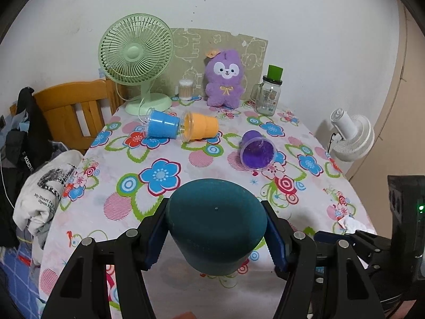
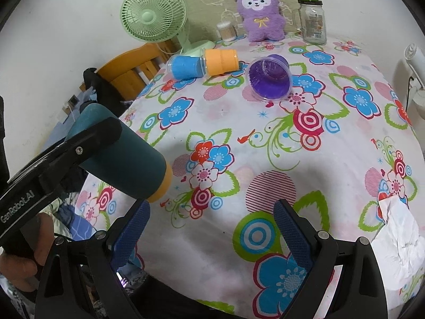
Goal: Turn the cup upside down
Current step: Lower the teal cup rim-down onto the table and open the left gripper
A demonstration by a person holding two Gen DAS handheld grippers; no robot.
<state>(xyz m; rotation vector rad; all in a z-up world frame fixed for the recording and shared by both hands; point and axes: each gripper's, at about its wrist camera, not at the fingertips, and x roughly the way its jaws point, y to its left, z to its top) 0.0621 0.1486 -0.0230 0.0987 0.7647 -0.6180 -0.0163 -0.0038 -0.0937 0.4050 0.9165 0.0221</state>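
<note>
My left gripper (image 1: 216, 228) is shut on a dark teal cup (image 1: 216, 220) and holds it above the near edge of the flowered table (image 1: 159, 159), base toward the camera. In the right wrist view the same teal cup (image 2: 124, 156) is tilted, its orange rim pointing down to the right, and the left gripper's finger (image 2: 90, 141) presses its side. My right gripper (image 2: 211, 226) is open and empty, over the table's near edge. A purple cup (image 1: 256, 150) (image 2: 269, 79), a blue cup (image 1: 162, 127) (image 2: 186, 66) and an orange cup (image 1: 202, 129) (image 2: 221, 61) lie on their sides.
At the table's back stand a green fan (image 1: 136, 58), a purple plush toy (image 1: 224, 79), a glass jar (image 1: 269, 93) and a cotton swab tub (image 1: 186, 89). A wooden chair (image 1: 71, 106) with clothes stands left. A white fan (image 1: 350, 135) stands right. Crumpled paper (image 2: 398, 239) lies at the near right.
</note>
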